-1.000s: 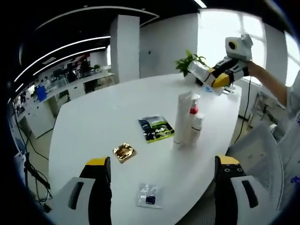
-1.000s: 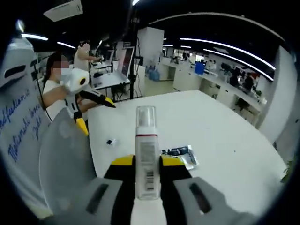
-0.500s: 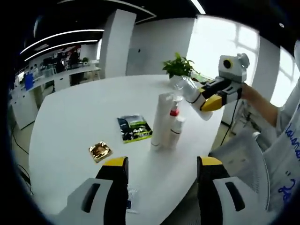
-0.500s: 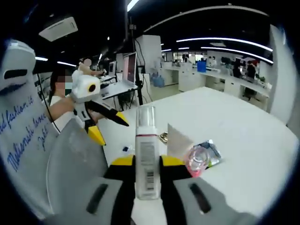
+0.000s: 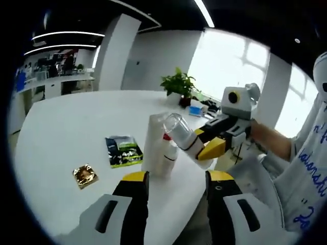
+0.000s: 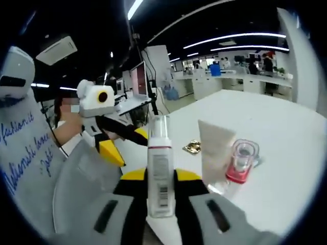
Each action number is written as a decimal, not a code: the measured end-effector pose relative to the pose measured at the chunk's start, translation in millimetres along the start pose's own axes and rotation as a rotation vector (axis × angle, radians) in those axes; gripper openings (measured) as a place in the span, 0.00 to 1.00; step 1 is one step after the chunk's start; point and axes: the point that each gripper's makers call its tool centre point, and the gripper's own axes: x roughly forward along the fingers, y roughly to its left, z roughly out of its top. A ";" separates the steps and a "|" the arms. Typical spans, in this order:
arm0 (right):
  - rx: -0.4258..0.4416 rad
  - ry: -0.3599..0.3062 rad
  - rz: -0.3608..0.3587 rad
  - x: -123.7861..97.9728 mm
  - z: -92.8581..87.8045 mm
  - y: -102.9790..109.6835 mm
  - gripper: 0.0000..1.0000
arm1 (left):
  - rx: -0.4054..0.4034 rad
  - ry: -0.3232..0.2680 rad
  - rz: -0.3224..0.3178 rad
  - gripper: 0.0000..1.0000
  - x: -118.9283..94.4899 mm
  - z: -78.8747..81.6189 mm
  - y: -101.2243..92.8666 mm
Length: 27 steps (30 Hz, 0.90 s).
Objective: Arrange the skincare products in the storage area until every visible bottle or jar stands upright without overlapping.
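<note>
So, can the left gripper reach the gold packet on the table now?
Probably yes. The left gripper is open and holds nothing, and the gold packet lies flat on bare table, apart from the standing bottles. Nothing lies between them.

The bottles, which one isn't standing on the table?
The clear-capped bottle with the barcode: the right gripper holds it up in the air. The tall white tube and the red-collared pump bottle stand upright together on the white table.
</note>
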 end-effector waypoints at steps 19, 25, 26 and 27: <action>0.109 -0.060 0.058 14.6 -7.9 20.7 0.19 | -0.116 -0.042 -0.100 0.33 17.3 8.4 -17.1; 0.137 -0.089 0.068 14.3 -5.3 25.1 0.19 | -0.141 -0.058 -0.130 0.29 22.5 13.8 -18.4; 0.145 -0.098 0.071 13.8 -4.9 25.5 0.19 | -0.147 -0.065 -0.138 0.29 23.4 16.0 -19.3; 0.150 -0.104 0.074 13.3 -4.8 25.7 0.19 | -0.151 -0.067 -0.141 0.28 24.1 17.1 -19.2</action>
